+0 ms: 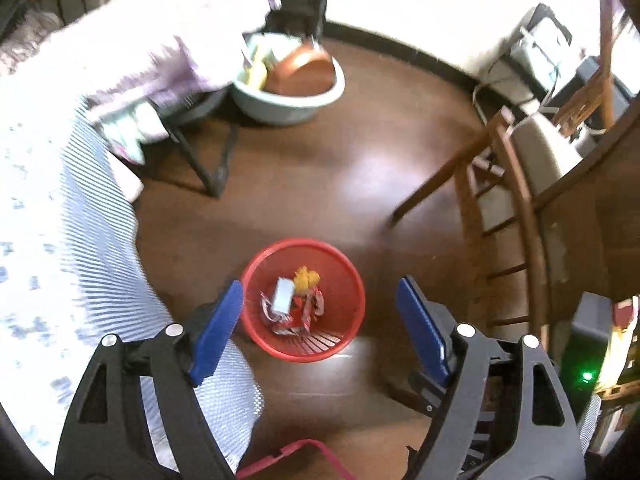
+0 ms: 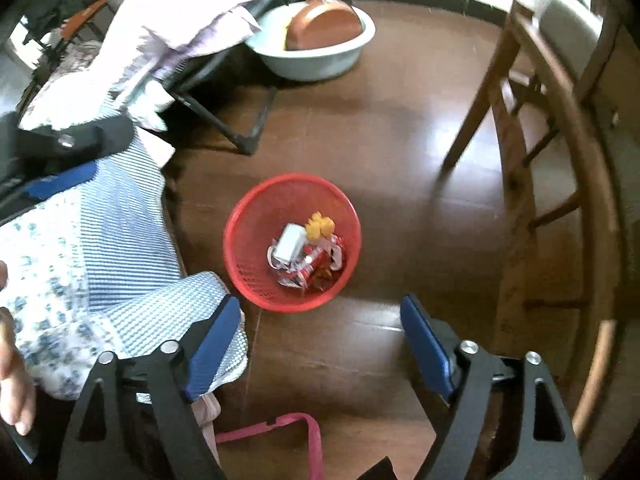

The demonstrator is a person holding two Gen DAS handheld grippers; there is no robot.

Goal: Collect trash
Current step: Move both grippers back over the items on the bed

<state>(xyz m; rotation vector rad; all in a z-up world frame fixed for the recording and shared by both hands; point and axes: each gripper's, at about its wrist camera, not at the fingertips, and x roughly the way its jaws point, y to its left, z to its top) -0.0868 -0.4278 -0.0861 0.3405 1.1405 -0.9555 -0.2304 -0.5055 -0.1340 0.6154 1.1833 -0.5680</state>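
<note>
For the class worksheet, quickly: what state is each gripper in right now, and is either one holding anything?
Left gripper: open, holding nothing, above the red basket.
Right gripper: open, holding nothing, above the same basket.

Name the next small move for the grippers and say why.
Probably turn away to look for more trash: both the left gripper and right gripper are open and empty above the red basket, which already holds the wrappers; no loose trash shows on the floor.

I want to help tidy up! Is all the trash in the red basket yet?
Looks mostly done: the red basket on the floor already holds a white box, a yellow scrap and red wrappers. Both the left gripper and right gripper are open and empty. No loose trash shows nearby.
</note>
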